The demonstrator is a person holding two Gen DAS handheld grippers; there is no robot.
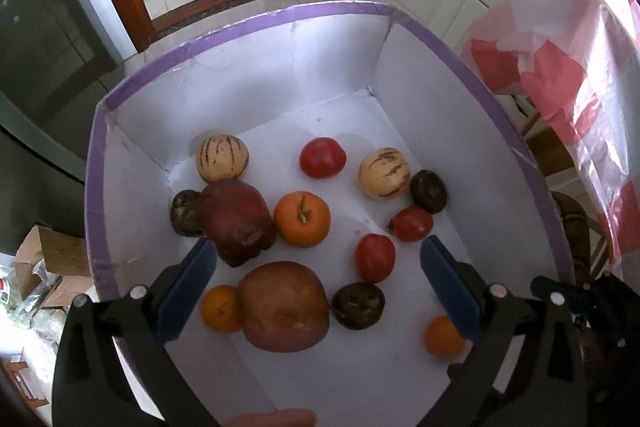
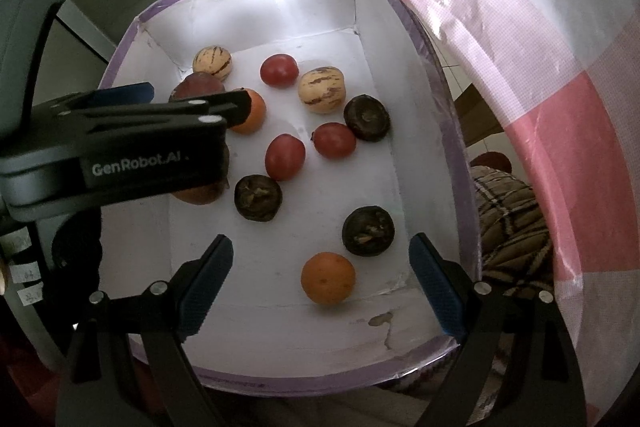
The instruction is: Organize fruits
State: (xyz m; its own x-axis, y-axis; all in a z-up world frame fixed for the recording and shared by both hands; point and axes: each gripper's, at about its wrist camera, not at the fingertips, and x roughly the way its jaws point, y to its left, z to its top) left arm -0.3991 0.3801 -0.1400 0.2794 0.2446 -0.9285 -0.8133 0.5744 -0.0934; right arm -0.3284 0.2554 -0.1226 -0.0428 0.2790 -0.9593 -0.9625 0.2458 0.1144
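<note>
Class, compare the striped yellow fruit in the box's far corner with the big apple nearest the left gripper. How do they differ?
The striped fruit is pale yellow with dark streaks; the apple is plain reddish-orange. The striped fruit looks smaller. It sits in the far corner of the box; the apple lies between the open left gripper fingers. Both are round.

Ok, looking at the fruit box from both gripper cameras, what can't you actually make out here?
- Right wrist view: the big red fruits are mostly hidden behind the left gripper's body.
- Left wrist view: the near orange is partly covered by a blue finger pad.
- Left wrist view: a pinkish blur at the bottom edge is cut off, unidentifiable.
- Both views: what the box stands on is hidden.
</note>
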